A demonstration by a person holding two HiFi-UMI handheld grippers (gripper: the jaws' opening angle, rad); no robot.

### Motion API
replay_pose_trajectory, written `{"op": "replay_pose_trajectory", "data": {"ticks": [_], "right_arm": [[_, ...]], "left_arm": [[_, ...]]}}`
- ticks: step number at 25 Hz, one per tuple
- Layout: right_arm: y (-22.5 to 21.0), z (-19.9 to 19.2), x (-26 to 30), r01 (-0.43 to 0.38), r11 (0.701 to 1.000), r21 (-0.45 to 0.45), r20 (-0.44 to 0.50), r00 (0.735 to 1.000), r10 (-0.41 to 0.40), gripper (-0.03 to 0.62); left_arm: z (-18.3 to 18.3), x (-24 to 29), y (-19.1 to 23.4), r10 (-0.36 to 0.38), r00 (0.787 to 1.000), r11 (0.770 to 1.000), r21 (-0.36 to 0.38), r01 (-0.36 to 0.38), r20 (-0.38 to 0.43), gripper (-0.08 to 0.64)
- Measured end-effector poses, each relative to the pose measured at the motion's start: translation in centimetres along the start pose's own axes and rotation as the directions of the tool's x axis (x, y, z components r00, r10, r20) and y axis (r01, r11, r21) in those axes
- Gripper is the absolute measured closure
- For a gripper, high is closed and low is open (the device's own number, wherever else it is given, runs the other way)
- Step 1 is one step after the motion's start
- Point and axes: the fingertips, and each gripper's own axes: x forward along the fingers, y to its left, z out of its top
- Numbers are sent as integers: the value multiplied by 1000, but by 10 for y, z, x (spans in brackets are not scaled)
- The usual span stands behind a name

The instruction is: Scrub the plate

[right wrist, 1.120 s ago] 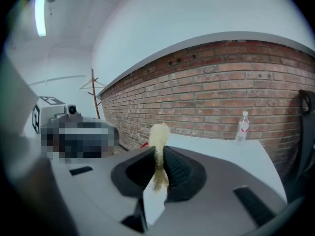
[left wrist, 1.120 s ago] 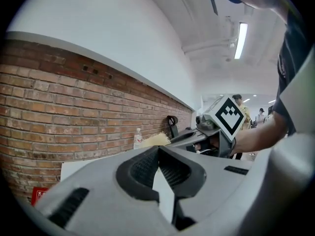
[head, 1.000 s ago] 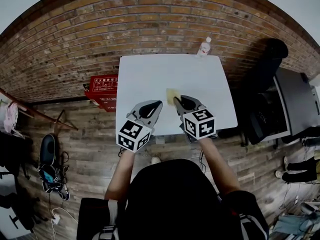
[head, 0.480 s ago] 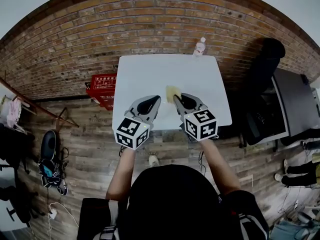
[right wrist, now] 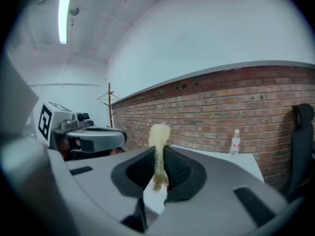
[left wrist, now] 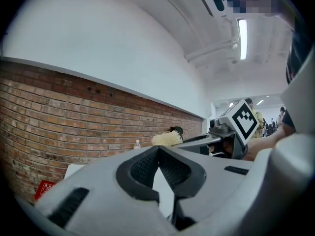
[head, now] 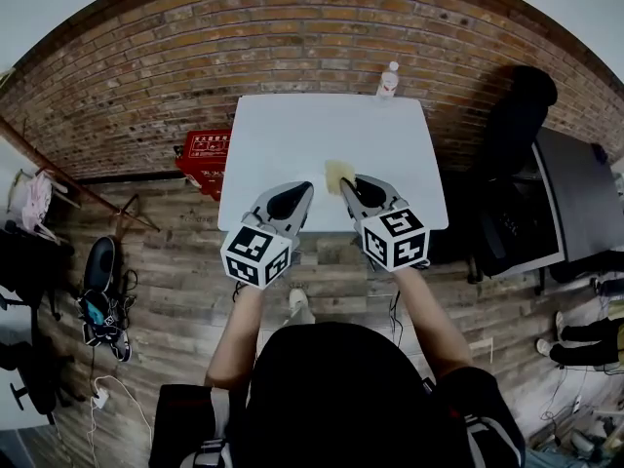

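My right gripper (head: pixel 348 183) is shut on a pale yellow scrub pad (head: pixel 337 175), which sticks up from between its jaws (right wrist: pixel 159 136). It hangs over the near edge of the white table (head: pixel 292 130). Just to its left, my left gripper (head: pixel 302 190) is shut with nothing in it; in the left gripper view its pads (left wrist: pixel 147 163) meet at the tip. The two grippers are side by side and apart, both pointing toward the brick wall. In the left gripper view the pad (left wrist: pixel 166 138) shows to the right. No plate shows in any view.
A water bottle (head: pixel 388 80) stands at the table's far right corner by the brick wall. A red crate (head: pixel 203 154) sits on the wooden floor left of the table. A black chair (head: pixel 522 115) and a dark desk (head: pixel 570 198) stand to the right.
Both grippers have drawn back together from over the table toward its near edge and lifted a little. The pad stays in the right gripper and the left gripper stays shut.
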Motion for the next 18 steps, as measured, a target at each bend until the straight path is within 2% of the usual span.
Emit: {"op": "replay_pose_trajectory", "data": {"ticks": [4, 10, 18], "right_arm": [[5, -5, -19, -7, 1000, 4, 9, 1000, 7, 551], [15, -15, -40, -15, 1000, -16, 17, 1000, 16, 551], [27, -24, -60, -32, 999, -29, 40, 999, 33, 551]], "left_arm": [[-1, -10, -18, 13, 1000, 1000, 7, -13, 1, 540], [-9, -24, -35, 34, 999, 997, 68, -32, -28, 540], [-15, -41, -55, 66, 998, 995, 80, -66, -1, 540]]}}
